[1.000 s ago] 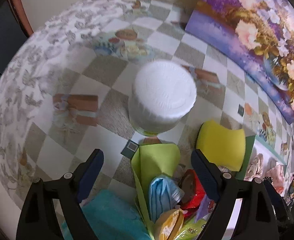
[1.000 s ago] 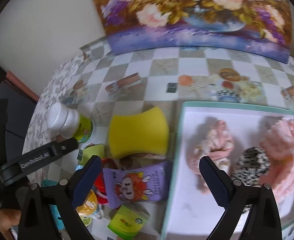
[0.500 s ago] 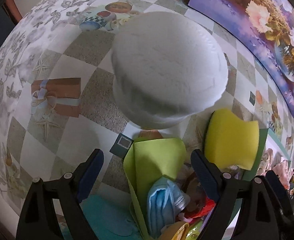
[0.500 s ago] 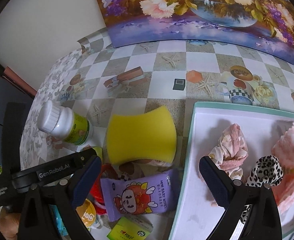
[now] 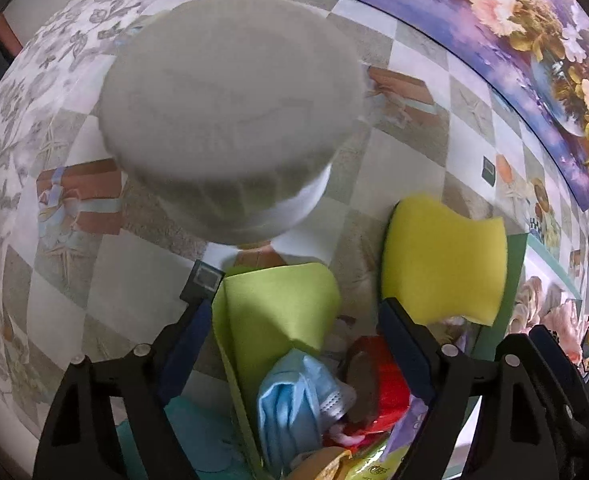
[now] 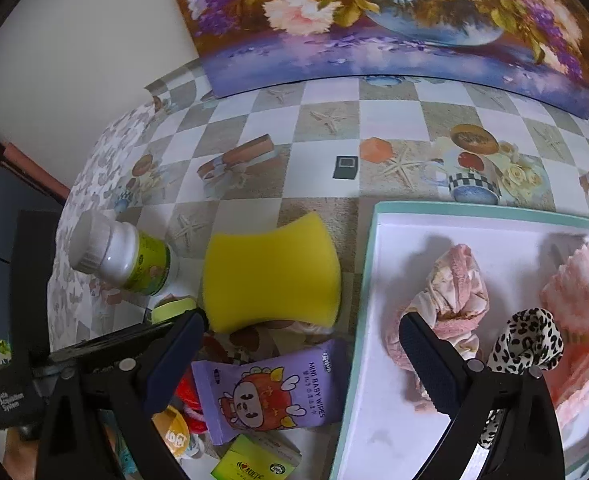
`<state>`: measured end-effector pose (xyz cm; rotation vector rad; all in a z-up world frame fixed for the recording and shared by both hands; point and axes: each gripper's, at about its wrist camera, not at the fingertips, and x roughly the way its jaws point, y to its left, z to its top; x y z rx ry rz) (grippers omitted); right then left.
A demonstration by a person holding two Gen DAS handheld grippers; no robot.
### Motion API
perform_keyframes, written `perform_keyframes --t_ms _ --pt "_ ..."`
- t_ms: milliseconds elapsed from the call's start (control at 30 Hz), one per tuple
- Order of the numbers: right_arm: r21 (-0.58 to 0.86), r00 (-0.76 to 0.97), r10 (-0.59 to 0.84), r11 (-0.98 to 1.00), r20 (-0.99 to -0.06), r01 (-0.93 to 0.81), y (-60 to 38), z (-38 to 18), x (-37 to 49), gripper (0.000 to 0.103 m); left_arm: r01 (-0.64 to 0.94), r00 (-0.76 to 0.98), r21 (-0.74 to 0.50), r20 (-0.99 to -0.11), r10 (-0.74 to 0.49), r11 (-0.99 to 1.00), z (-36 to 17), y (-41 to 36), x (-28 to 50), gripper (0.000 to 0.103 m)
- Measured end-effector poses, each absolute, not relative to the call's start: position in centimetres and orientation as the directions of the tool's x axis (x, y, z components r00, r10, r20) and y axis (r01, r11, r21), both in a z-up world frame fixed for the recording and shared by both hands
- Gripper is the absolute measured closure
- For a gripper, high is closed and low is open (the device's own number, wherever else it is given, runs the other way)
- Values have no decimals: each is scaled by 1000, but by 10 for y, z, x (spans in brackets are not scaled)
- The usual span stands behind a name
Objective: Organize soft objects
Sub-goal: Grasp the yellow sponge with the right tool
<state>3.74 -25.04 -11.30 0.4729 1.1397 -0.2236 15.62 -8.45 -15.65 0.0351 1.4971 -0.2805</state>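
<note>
1. Sponge (image 6: pixel 272 274), yellow and wavy-edged, lies flat on the checkered tabletop (image 6: pixel 394 120), just left of the tray (image 6: pixel 374 264) and right of the white-capped bottle (image 6: pixel 120 256).
2. The right gripper (image 6: pixel 300 364) has its jaws spread wide and grasps nothing; the left finger sits near the sponge's lower left corner, the right finger over the tray.
3. The left gripper (image 5: pixel 294 356) is likewise released, its jaws apart above a green cloth (image 5: pixel 278 308) and a blue face mask (image 5: pixel 298 396), with the bottle's white cap (image 5: pixel 230 116) looming large and blurred close to the lens.
4. In the tray rest a pink scrunchie (image 6: pixel 450 304), a leopard-print scrunchie (image 6: pixel 528 340) and a pink ruffled piece (image 6: pixel 586 304).
5. A purple pack of baby wipes (image 6: pixel 270 392) lies below the sponge, among other small packets.
6. A floral painting (image 6: pixel 394 20) leans behind the tabletop.
</note>
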Motion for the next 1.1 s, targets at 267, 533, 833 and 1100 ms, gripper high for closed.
perform_keyframes --t_ms 267,533,833,1100 --pt "255 420 84 894 -903 370 -244 -113 43 3 184 55 -133 -988 -146 974 -162 -77 157 27" --pt "232 422 87 924 -902 305 -229 -117 59 3 75 112 -157 -980 -165 985 -151 -45 167 27" --pt "204 387 83 937 -918 283 -221 -135 73 3 8 135 -186 -973 -186 982 -143 -20 170 27" --pt "145 368 46 958 -929 247 -208 -147 81 3 4 130 -193 -973 -192 981 -138 -21 166 27"
